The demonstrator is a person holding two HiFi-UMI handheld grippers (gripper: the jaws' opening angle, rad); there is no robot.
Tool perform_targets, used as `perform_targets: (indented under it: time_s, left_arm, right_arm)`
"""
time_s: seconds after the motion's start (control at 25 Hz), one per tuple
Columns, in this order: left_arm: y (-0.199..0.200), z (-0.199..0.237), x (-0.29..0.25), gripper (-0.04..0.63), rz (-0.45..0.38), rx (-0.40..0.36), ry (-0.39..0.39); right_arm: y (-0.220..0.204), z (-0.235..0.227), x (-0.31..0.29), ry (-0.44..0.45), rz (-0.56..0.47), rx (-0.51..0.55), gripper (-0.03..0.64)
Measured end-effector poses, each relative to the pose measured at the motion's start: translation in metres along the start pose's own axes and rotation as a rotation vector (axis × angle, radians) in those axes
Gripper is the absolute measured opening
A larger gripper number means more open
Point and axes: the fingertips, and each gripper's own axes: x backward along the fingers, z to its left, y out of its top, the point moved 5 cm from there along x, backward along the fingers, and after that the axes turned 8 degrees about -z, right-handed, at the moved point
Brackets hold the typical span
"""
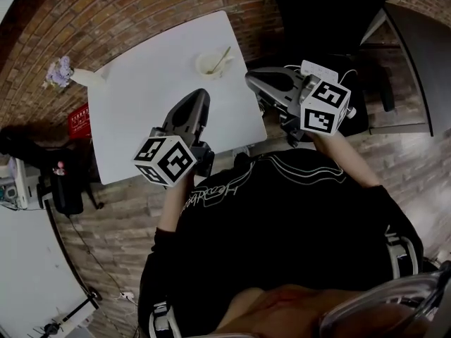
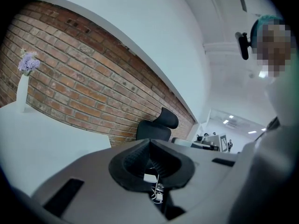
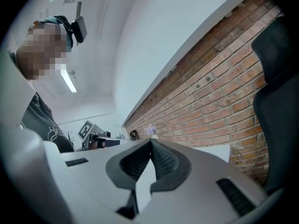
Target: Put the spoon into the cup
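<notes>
In the head view a pale cup (image 1: 210,65) stands near the far edge of the white table (image 1: 134,118), and a light spoon (image 1: 221,59) leans inside it with its handle sticking out to the upper right. My left gripper (image 1: 201,94) hovers over the table's near half, well short of the cup, jaws closed with nothing between them. My right gripper (image 1: 248,77) is raised just off the table's right edge, to the right of the cup, jaws shut and empty. Both gripper views look level across the room, with each pair of jaws (image 2: 149,141) (image 3: 150,141) meeting at the tips.
A white vase with lilac flowers (image 1: 67,74) stands at the table's far left corner. A black office chair (image 1: 338,20) is behind the table at the right, before a brick wall (image 2: 93,87). A dark desk (image 1: 423,55) lies far right; a red box (image 1: 79,122) sits left of the table.
</notes>
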Motion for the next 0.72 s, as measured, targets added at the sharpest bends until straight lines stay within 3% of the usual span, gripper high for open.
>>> perform_targets:
  time_s: [0.72]
  left_arm:
    - [0.006, -0.019, -0.012, 0.005, 0.026, -0.049, -0.044]
  right_arm:
    - [0.014, -0.001, 0.015, -0.003, -0.040, 0.018, -0.003]
